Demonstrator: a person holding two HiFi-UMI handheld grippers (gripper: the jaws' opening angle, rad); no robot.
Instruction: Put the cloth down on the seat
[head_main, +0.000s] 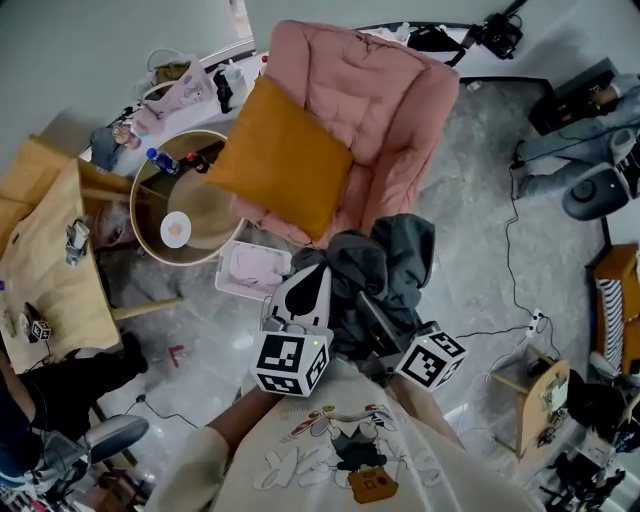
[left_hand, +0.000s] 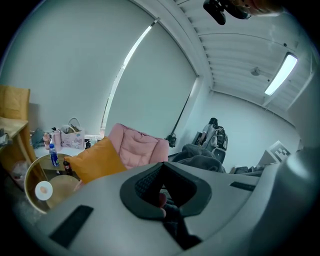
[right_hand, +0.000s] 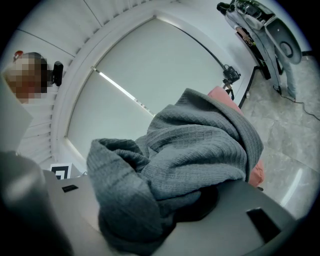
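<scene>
Looking down in the head view, you hold the grey cloth (head_main: 385, 262) bunched between both claws at the front edge of the pink armchair (head_main: 385, 110), which has an orange cushion (head_main: 280, 155) lying on it. Left gripper view only: left claw (left_hand: 162, 192) narrow, dark fold pinched inside. Right gripper view: right claw (right_hand: 192, 202) clamped on a thick wad of cloth, with only a sliver of armchair showing behind it.
</scene>
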